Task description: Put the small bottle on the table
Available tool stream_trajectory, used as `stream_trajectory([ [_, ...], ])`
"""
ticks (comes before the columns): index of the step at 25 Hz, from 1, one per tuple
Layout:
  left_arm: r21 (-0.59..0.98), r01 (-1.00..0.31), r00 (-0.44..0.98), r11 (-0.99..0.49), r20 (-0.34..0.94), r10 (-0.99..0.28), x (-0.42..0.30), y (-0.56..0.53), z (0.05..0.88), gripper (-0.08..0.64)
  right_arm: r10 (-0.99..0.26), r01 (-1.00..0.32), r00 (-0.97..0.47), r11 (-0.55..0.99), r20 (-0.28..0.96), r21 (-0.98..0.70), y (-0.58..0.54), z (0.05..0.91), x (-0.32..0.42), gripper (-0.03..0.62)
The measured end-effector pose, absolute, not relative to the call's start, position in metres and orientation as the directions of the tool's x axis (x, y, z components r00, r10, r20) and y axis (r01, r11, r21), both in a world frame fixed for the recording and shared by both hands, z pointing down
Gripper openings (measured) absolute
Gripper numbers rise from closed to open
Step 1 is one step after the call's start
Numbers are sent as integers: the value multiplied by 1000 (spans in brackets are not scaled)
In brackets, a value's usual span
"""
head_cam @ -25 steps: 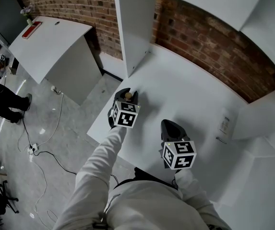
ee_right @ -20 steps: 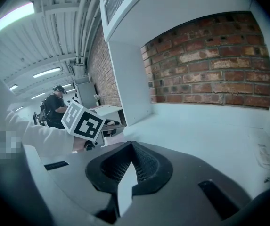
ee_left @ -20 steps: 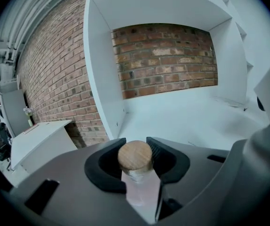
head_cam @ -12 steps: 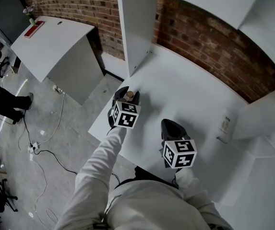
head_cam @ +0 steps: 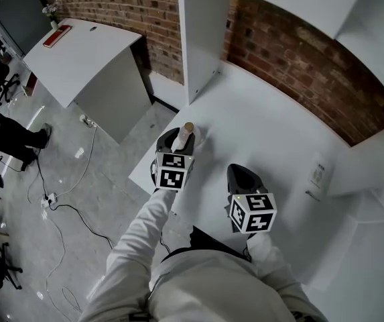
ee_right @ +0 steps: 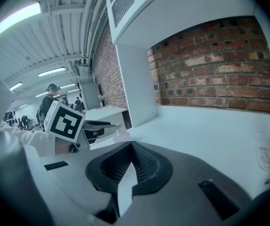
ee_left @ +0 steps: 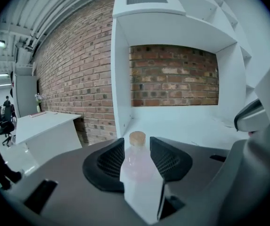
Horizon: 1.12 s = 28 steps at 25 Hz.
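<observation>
Head view: small bottle upright on smooth white bench, near edge, left gripper around it.
Left gripper view: ribbed black fingers just opened, apart; clear bottle, cork stopper, between them, unpressed. Best retreat straight back, no sideways brush: tall, narrow, probably tips easily.
Right gripper view: right gripper fingers together, empty.

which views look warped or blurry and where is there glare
Head view: sharp, but fisheye bows the table edges. Left gripper view: dark round vignette, the near bottle looks hazy. Right gripper view: same vignette, ceiling light strip blown out top left.
</observation>
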<state>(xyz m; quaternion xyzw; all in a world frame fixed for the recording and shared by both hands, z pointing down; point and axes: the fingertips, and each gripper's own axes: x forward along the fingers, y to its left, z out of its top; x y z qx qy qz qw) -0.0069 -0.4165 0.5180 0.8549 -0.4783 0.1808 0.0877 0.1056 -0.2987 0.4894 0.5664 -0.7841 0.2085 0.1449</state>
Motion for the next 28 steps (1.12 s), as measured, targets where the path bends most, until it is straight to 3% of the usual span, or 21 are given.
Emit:
stream_trajectory([
  [17,86,-871,482,-483,337,-809,-69,-350,486,60,-832,-937,-347,319,432,-138,-283,475,83,28],
  [28,102,-878,473,-468,338,-813,-88,-311,483,26,-839,-936,-351,331,415,-122,-274,469,76,28],
])
